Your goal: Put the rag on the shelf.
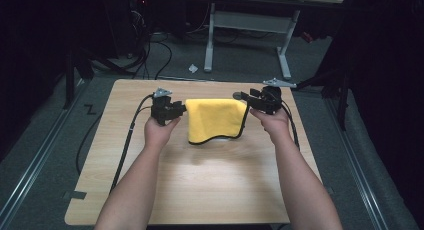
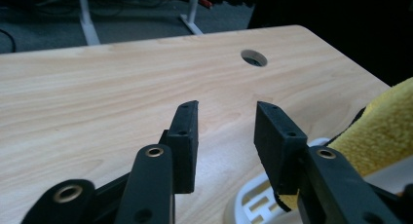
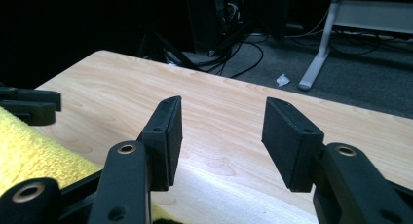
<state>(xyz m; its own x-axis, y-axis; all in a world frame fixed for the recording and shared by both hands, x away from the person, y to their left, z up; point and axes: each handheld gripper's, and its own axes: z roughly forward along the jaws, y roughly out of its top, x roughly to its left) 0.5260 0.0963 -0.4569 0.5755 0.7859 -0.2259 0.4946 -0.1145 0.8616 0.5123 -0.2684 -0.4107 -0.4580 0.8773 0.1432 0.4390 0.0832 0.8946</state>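
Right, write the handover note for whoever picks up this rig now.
Left hand-held gripper: open, nothing between its jaws, beside the left edge of the yellow microfibre cloth.
Right hand-held gripper: open, nothing gripped, at the cloth's right edge.
The cloth is draped over a white object near the middle of the light wooden table; its dark-trimmed lower edge hangs in front.
Done: cloth appears laid over the object and let go.
Left: probably draw both grippers clear, or regrip the cloth if it needs straightening.
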